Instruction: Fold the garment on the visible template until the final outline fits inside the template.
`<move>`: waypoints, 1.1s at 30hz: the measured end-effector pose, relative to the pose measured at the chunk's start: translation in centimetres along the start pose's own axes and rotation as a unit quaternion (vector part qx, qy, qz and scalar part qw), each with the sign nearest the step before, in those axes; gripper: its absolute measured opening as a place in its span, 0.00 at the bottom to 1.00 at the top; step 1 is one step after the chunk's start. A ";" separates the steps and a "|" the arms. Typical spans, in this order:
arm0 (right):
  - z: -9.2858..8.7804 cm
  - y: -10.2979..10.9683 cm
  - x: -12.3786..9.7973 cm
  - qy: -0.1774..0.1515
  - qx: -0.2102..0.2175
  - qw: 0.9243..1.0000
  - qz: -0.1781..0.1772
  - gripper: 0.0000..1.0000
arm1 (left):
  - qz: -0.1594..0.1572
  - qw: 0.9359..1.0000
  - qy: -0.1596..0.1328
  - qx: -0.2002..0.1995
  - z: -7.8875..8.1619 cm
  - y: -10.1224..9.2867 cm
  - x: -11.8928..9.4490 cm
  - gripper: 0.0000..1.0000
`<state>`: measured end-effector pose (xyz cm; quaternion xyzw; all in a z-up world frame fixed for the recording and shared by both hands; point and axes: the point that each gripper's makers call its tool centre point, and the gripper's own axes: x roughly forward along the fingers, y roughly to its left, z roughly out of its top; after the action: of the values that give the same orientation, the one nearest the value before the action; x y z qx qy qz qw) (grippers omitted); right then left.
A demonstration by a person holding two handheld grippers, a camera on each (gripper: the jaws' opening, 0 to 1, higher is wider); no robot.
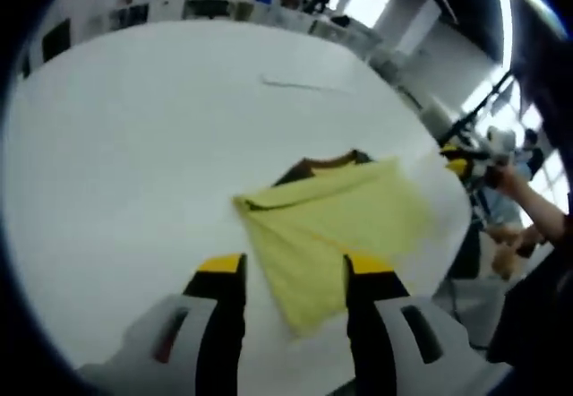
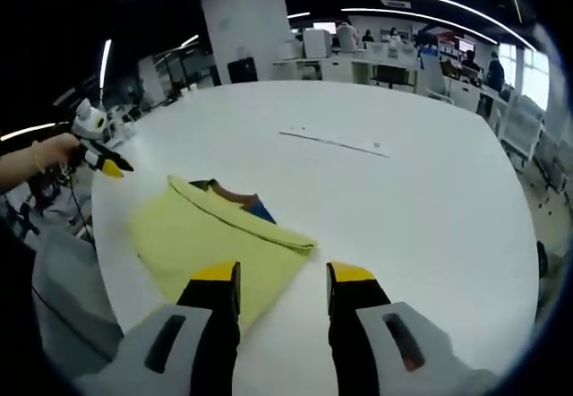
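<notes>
Both grippers are hanging above the white table (image 1: 134,145) with nothing between their jaws. Left gripper (image 1: 295,275) is standing wide apart, its yellow-tipped jaws straddling the nearest corner of the yellow garment (image 1: 331,226) at about 6 o'clock in the left gripper view; whether they are touching the cloth cannot be told. Right gripper (image 2: 282,284) is likewise spread wide, hovering over the garment's (image 2: 210,239) folded edge, which is lying at 7 to 9 o'clock in the right gripper view.

The garment is sitting folded into a compact rough rectangle near the table's edge, with a dark brown collar band and a bit of blue peeking out at its far side. A thin dark line (image 2: 336,143), possibly part of the template marking, is lying well apart beyond it toward 12 o'clock; the template's full outline cannot be made out.

Judging by the wide jaws aimed at opposite corners, the person is probably lining up for another fold or a tidy-up of the edges.
</notes>
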<state>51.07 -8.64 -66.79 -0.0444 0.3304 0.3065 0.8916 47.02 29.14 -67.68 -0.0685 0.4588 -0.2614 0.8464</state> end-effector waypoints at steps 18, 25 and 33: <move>-1.0 6.2 -8.3 -0.042 0.051 0.998 0.003 0.66 | 0.000 0.999 -0.031 0.034 -4.7 -5.9 -6.9 0.64; -3.0 8.2 -10.4 -0.029 0.046 0.998 0.009 0.76 | 0.015 0.997 -0.037 0.060 -6.0 -6.8 -9.0 0.76; -5.1 9.5 -11.3 -0.018 0.044 0.999 0.015 0.91 | 0.024 0.996 -0.039 0.073 -7.1 -7.2 -9.8 0.97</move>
<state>35.97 -8.26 -62.62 0.0055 0.3279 0.3063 0.8937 34.17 28.83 -61.97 -0.0059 0.4068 -0.2707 0.8725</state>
